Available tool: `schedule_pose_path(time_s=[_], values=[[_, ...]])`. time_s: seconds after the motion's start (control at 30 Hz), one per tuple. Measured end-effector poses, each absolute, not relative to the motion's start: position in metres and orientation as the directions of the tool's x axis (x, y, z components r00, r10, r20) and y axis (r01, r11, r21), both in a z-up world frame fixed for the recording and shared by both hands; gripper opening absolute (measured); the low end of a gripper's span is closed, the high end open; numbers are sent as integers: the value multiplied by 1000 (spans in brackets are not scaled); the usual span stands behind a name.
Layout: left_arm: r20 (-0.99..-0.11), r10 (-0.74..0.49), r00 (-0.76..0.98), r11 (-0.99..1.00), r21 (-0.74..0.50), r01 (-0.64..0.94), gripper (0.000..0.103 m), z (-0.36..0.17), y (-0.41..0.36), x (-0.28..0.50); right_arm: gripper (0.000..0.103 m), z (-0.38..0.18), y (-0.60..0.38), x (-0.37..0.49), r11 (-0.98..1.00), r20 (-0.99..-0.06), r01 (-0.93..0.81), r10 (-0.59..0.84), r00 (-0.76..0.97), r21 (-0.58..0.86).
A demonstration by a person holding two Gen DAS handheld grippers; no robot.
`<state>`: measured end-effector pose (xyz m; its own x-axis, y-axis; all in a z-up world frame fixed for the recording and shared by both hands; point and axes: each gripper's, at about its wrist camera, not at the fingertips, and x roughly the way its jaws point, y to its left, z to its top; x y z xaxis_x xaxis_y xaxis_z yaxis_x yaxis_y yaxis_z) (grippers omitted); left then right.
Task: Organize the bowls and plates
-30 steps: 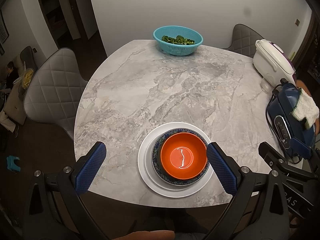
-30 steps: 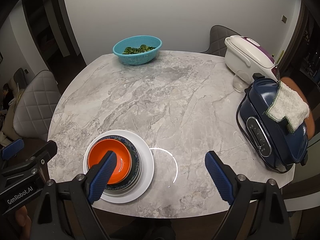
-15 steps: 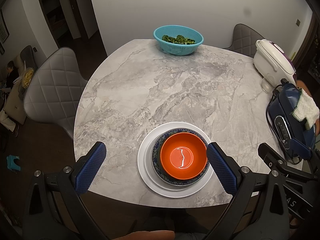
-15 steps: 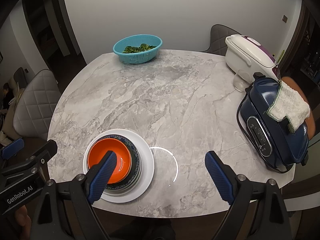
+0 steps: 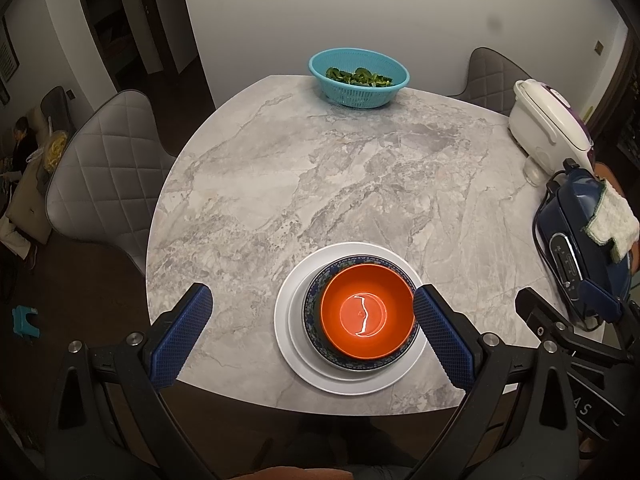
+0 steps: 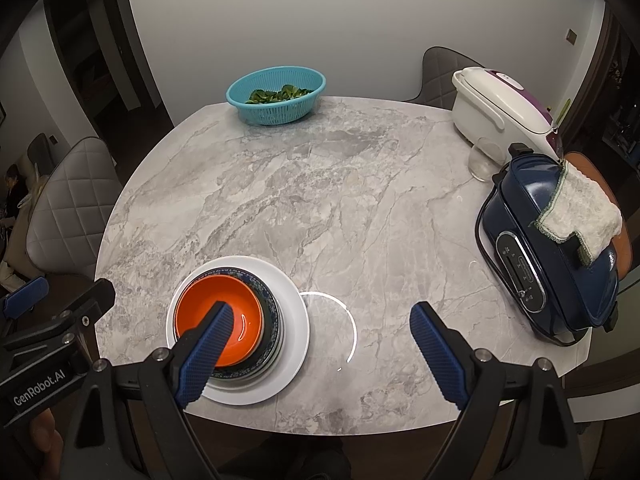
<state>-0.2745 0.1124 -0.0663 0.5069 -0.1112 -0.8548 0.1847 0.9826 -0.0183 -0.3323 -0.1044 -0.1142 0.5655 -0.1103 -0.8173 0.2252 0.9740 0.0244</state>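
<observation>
The dishes stood as one nested stack near the 6 o'clock edge of the marble counter (image 5: 304, 184): a white plate (image 5: 348, 380) at the bottom, a dark blue patterned bowl (image 5: 316, 308) on it, and an orange bowl (image 5: 366, 312) inside that one. The left claw (image 5: 310, 336) was wide open and held nothing; in its own view the stack lay between its two blue fingers, closer to the finger at 3 o'clock, which appeared just beside the rim of the orange bowl, though I cannot tell if it touched. The right claw (image 6: 320, 354) was also wide open and empty; from it the white plate (image 6: 294, 320) and the orange bowl (image 6: 208, 304) lay toward 9 o'clock, behind its left finger, and only bare counter (image 6: 320, 208) was between the fingers. So the left hand was, in my judgement, the nearer one and better aligned for any move on the stack. The stack is round, so it has no long axis to follow; what matters is only that the claw stays centred on it. The dishes seemed already sorted by size, so the task looked almost finished. Far from the stack, a teal colander (image 5: 359, 78) with greens stood at 12 o'clock, and a white rice cooker (image 6: 500, 108) and a navy appliance (image 6: 540, 256) with a cloth (image 6: 580, 212) on it stood at about 3 o'clock.
</observation>
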Motion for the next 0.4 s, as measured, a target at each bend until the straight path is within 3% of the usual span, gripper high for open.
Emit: schedule_pose_path(time_s=[0.4], values=[[-838,-98,537,986,-9,166,102,-71,107,-286,92,-118,-104,-332,975,-819,220,-107,564,25]])
